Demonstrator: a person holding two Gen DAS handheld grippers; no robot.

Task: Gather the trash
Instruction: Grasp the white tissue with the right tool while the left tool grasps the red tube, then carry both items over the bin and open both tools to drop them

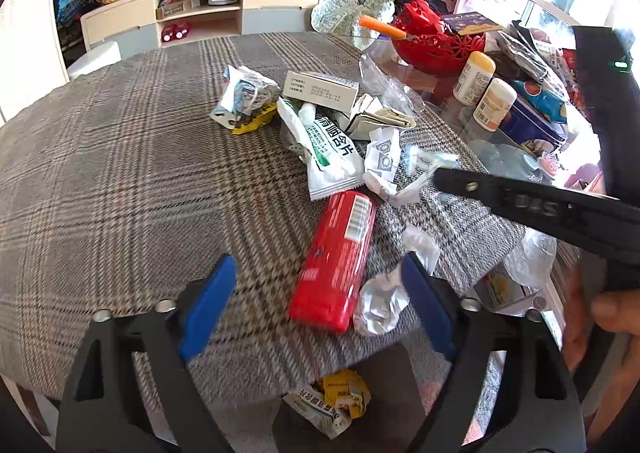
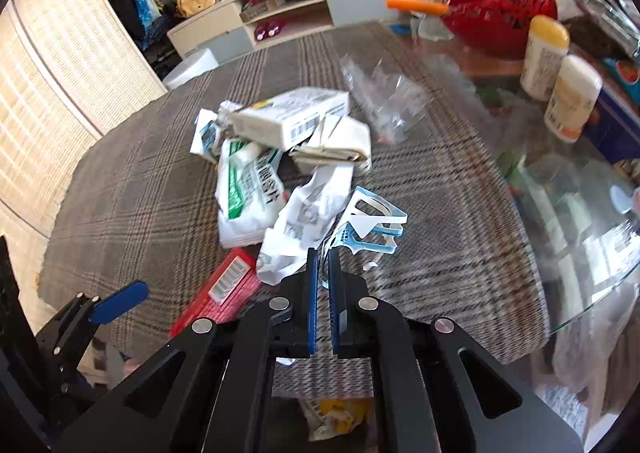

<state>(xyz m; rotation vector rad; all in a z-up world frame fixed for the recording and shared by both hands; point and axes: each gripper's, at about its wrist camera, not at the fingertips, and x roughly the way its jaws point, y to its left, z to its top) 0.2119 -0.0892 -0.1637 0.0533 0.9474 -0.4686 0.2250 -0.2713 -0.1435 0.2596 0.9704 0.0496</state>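
Left gripper (image 1: 316,293): released, 2 blue pads (image 1: 208,305) spread wide over the checked cloth (image 1: 120,173), nothing clasped. Between the pads and slightly ahead, a red packet (image 1: 340,257) lying flat; touching the packet's near right corner, just inside the right pad, a crumpled white paper (image 1: 380,301). Further ahead, the trash pile: a white-and-green pouch (image 1: 332,149), a white carton (image 1: 320,89) behind it, crumpled wrappers (image 1: 244,97) to the far left of the pile. Below the table edge, beneath the gripper, discarded yellow and white wrappers (image 1: 336,401).

Right gripper (image 2: 323,265): clenched, pads nearly together, pinching a thin edge of a blue-and-white plastic piece (image 2: 372,225) that reaches ahead and to the right of the tips. Just ahead-left of the tips, a crumpled printed paper (image 2: 300,221); left of it the red packet's barcoded end (image 2: 228,281). Far right, 2 yellow-capped bottles (image 2: 560,69) on bare glass.
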